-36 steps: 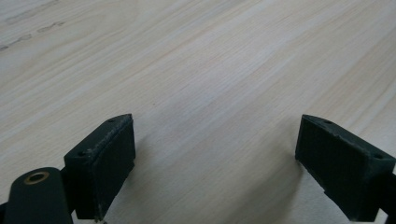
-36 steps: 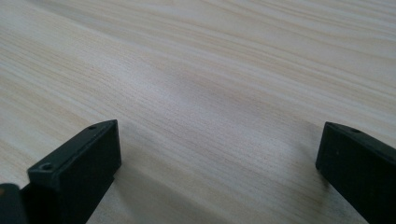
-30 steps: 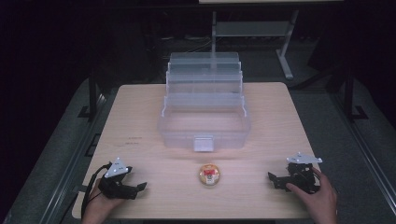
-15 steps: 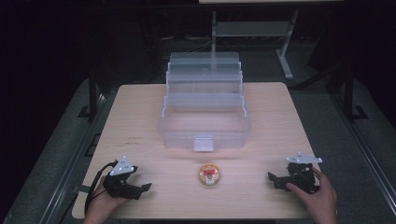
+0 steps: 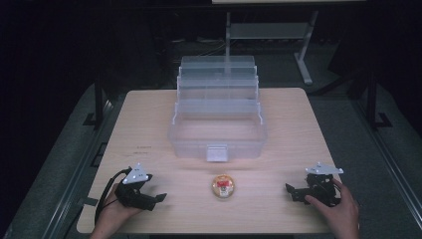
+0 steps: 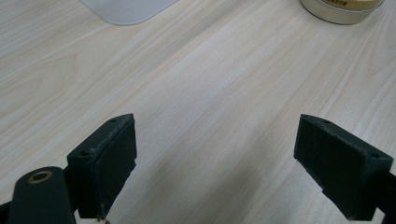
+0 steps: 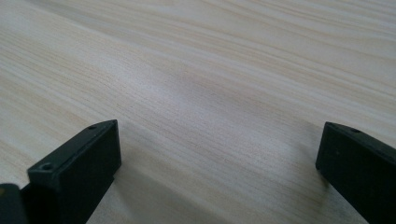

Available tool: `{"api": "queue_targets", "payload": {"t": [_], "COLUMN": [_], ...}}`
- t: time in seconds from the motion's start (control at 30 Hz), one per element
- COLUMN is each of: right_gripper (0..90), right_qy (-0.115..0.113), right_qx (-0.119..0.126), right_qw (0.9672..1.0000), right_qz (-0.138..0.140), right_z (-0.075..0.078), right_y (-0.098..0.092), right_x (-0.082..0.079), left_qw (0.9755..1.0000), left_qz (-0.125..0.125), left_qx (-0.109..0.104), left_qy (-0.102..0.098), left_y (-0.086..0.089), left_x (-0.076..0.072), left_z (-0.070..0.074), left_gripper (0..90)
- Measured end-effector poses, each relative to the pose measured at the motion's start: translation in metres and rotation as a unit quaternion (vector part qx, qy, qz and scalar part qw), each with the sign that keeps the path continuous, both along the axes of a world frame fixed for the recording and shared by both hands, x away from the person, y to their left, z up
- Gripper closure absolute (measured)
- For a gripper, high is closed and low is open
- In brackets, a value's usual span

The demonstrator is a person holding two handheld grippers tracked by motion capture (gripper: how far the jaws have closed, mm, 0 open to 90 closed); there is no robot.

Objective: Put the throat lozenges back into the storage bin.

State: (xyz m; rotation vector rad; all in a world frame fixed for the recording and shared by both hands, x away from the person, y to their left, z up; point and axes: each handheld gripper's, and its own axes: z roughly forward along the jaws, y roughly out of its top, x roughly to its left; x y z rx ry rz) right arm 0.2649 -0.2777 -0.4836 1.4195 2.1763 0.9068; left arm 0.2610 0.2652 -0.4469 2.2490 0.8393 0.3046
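Note:
A small round tin (image 5: 224, 186) with a red and yellow lid lies on the wooden table near the front middle; its rim (image 6: 341, 9) shows at the top right of the left gripper view. Behind it stands a clear plastic tiered box (image 5: 218, 119), opened out, with its latch facing the front. My left gripper (image 5: 157, 199) rests low at the front left, jaws open and pointing right toward the tin, nothing between them. My right gripper (image 5: 291, 191) sits at the front right, jaws wide open over bare wood, pointing left.
The table's front edge (image 5: 209, 231) runs just under both hands. A dark floor and a grey metal stand (image 5: 268, 30) lie beyond the table's far edge. A corner of the clear box (image 6: 126, 9) shows at the top of the left gripper view.
My left gripper has slid a little to the right and forward, toward the tin. The right gripper, the tin and the box have stayed put.

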Motion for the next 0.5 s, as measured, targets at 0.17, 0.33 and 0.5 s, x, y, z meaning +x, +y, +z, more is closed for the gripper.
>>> {"api": "queue_targets", "payload": {"t": [0.17,0.33,0.5], "right_gripper": [0.0,0.0,0.0], "right_qy": [0.0,0.0,0.0], "right_qx": [0.0,0.0,0.0], "right_qw": [1.0,1.0,1.0], "right_qz": [0.0,0.0,0.0], "right_z": [0.0,0.0,0.0], "right_y": [0.0,0.0,0.0], "right_x": [0.0,0.0,0.0], "left_qw": [1.0,0.9998,0.9997], "left_qz": [-0.009,-0.019,-0.025], "left_qx": [0.001,0.004,0.004], "left_qy": [-0.002,-0.003,-0.004], "left_y": [-0.007,-0.015,-0.021], "left_x": [0.003,0.005,0.008], "left_z": [0.002,0.004,0.006], "left_gripper": [12.4,12.4,12.4]}}
